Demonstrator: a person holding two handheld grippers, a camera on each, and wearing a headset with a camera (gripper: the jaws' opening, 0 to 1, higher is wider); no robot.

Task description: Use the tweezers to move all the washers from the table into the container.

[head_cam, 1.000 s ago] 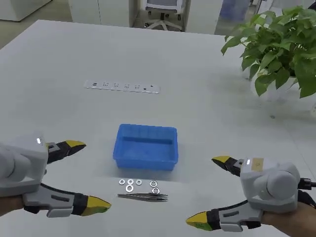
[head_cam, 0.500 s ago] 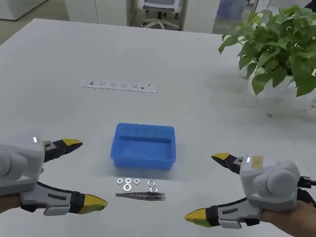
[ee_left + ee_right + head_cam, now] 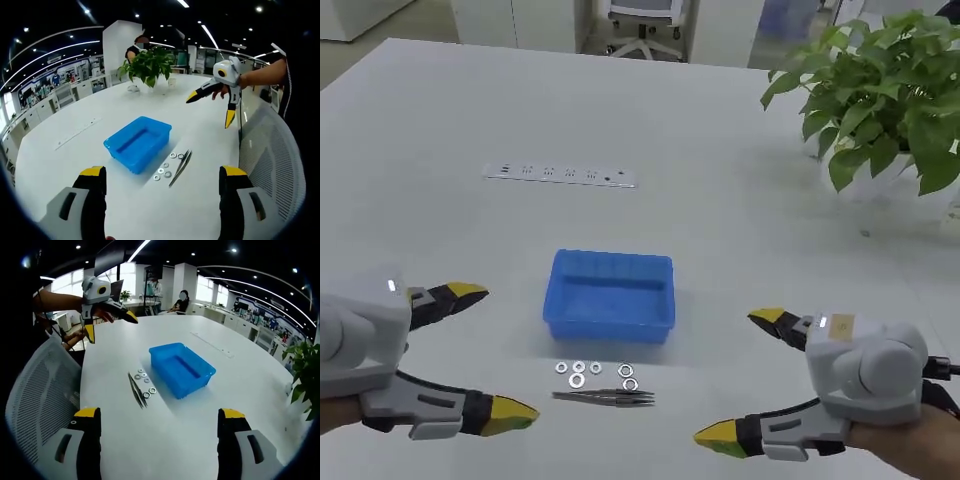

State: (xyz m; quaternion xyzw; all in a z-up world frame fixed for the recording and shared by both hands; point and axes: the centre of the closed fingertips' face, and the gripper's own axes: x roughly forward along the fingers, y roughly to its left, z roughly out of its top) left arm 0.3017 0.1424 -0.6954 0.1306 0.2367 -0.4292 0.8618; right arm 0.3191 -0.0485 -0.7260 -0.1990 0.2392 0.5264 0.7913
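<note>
Left tool (image 3: pixel 495 350) is low left in the head view, jaws spread wide, nothing between them. Right tool (image 3: pixel 740 378) is low right, jaws also spread, nothing held. Both are held over the desk (image 3: pixel 720 200), one on each side of the work, well apart from it.

Tweezers (image 3: pixel 603 397) lie flat on the desk between the two tools. They run left to right, roughly parallel to the near wall of the container (image 3: pixel 608 328). Neither tool touches them.

Washers (image 3: pixel 577 380) lie on the desk in the gap between the container's near wall and the tweezers. Six can be counted: a group of four toward the left and a pair toward the right. The pair sits just beside the tweezers on their far side; whether they touch cannot be told. All six are outside the container.

The container is a blue rectangular tray, upright and open on top, near the middle of the desk.

In the left gripper view the washers and tweezers lie ahead between the tool's own jaws, with the container just beyond them, and the right tool is at upper right in a hand. The right gripper view shows the same layout mirrored, with the left tool at upper left.

A power strip (image 3: pixel 560 175) lies beyond the container. A potted plant (image 3: pixel 880 90) is at the far right.
</note>
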